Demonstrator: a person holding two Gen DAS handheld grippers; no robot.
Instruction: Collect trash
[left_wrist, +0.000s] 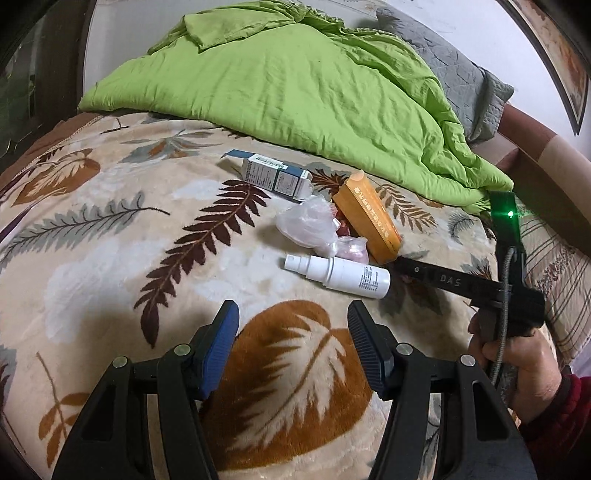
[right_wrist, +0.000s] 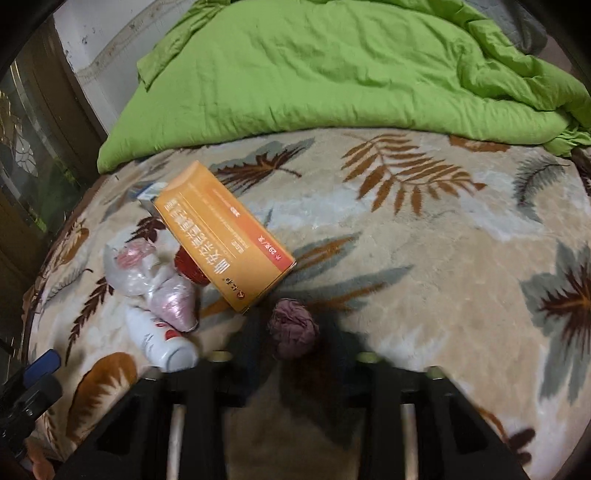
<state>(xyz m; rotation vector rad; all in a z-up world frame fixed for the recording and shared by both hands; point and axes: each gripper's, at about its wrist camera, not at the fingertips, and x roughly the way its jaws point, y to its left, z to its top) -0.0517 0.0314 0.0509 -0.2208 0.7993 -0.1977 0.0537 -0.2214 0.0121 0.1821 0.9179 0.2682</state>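
While it lies on the leaf-patterned fleece blanket (right_wrist: 424, 236): crumpled mauve paper ball (right_wrist: 293, 334), just in front of the right claw (right_wrist: 291, 354), beside the orange cardboard box (right_wrist: 225, 236).
Right claw: blurred, cannot tell.
Left claw (left_wrist: 293, 317): fingers apart, empty, near the white plastic spray bottle (left_wrist: 338, 275).

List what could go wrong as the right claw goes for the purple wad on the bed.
1. The purple wad lies right beside the orange box; the right claw may bump the box.
2. The white bottle lies on its side on the soft blanket, close to the claw's left finger, so a nudge could roll it.
3. The plastic bags are loose and crumpled and may snag and drag along.
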